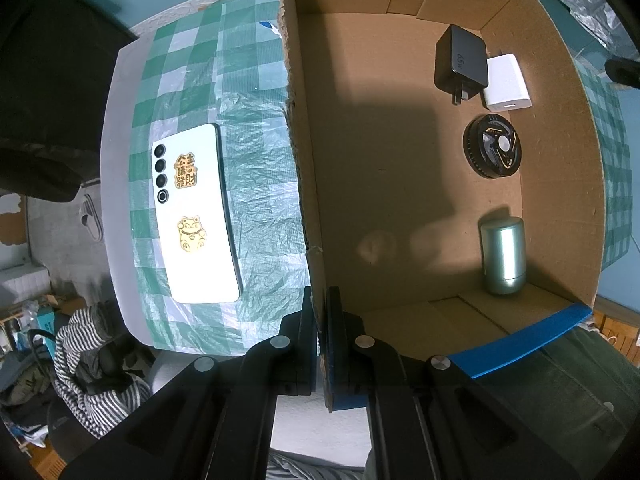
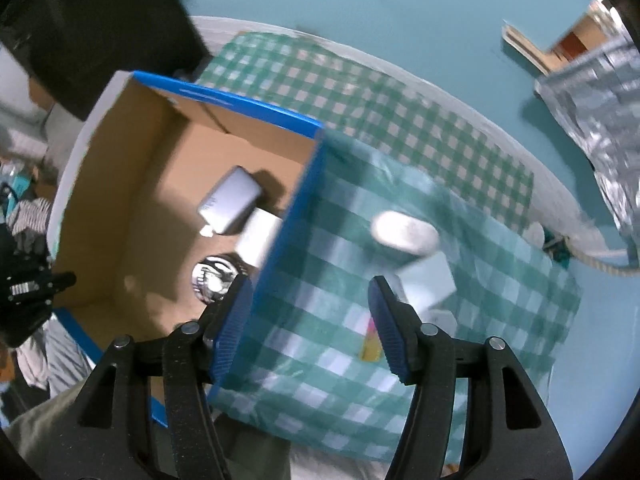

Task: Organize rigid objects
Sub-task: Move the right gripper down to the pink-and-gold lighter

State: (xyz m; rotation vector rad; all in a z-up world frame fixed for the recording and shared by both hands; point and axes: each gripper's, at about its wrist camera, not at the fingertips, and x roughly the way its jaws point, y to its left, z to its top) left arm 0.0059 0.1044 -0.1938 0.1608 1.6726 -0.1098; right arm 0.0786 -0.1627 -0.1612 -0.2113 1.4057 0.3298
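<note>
Green-checked plastic sheeting (image 1: 244, 184) covers your table, and the cardboard box (image 1: 400, 184) standing on it is the landmark for everything else. Left of the box, a white phone (image 1: 196, 216) lies face down on the cloth, gold stickers on its back, just beside the box's torn wall. Your left tongs (image 1: 322, 320) are pinched fully together on that torn wall, one pad outside, one inside. Inside the box, toward its right wall, sit a black charger (image 1: 460, 62) touching a white adapter (image 1: 506, 82), then a round black disc-shaped item (image 1: 492, 152) near them, and a pale green metal cylinder (image 1: 503, 254) lying in the near right corner.

Your right tongs (image 2: 312, 320) stand about half open with nothing held; they straddle the box's blue-edged right wall (image 2: 280, 248), the pads not pressing it. Right of the box, blurred by motion, a white oval object (image 2: 404, 234) and a pale box-shaped item (image 2: 430, 282) rest on the cloth.
</note>
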